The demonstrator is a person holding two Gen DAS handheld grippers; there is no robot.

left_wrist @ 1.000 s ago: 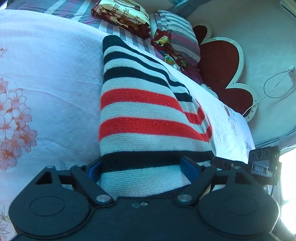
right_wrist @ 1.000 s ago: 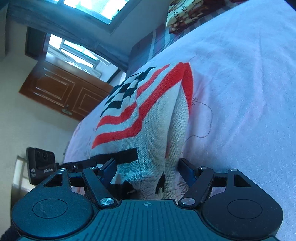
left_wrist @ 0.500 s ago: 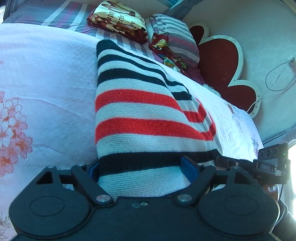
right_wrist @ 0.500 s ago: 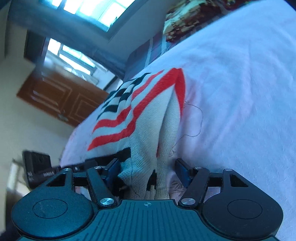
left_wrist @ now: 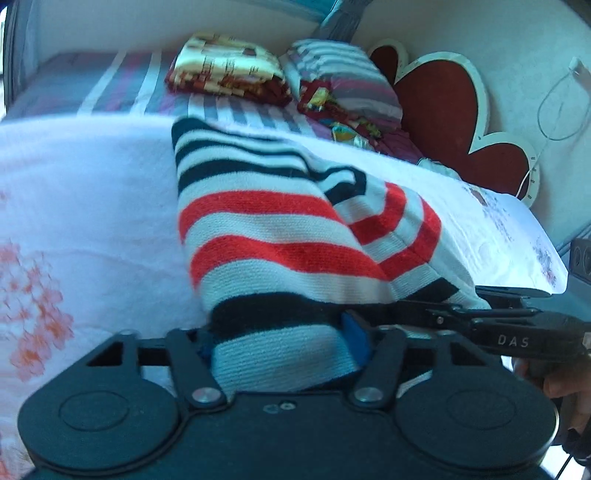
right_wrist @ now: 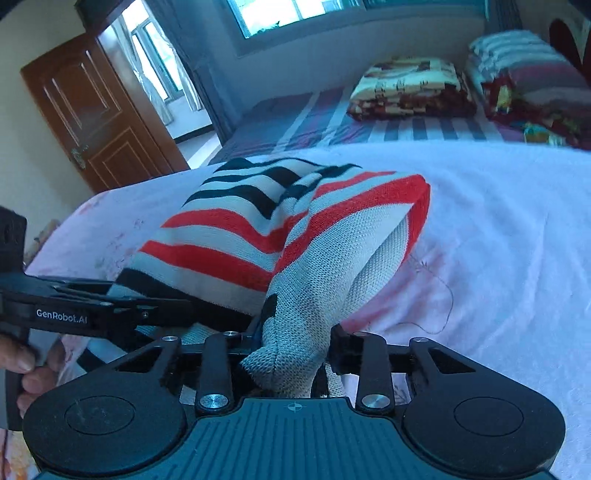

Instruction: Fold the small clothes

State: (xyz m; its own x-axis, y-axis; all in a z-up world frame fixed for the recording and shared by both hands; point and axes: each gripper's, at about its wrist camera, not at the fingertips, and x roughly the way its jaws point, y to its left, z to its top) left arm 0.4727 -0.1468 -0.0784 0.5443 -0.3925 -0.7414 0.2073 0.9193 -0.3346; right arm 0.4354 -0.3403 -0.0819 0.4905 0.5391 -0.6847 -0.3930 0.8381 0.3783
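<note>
A knitted garment with red, black and pale stripes (left_wrist: 273, 236) lies on the white bedspread (left_wrist: 85, 192). Its near hem is raised and bunched. My left gripper (left_wrist: 280, 339) is shut on the hem's left part. My right gripper (right_wrist: 291, 343) is shut on the hem's right part, where the cloth (right_wrist: 317, 258) folds into a hanging pocket. Each gripper shows in the other's view, the right one (left_wrist: 491, 325) close beside the left, the left one (right_wrist: 92, 310) close beside the right. The fingertips are hidden by cloth.
Folded blankets and pillows (right_wrist: 410, 88) lie at the head of the bed on a striped sheet (right_wrist: 295, 118). A red heart-shaped headboard (left_wrist: 454, 122) stands at the right. A brown door (right_wrist: 92, 110) and a window (right_wrist: 295, 14) are beyond the bed.
Both grippers have closed tighter on the hem and come nearer each other. The hem has lifted and the right side of the garment has folded over. The right view has swung level.
</note>
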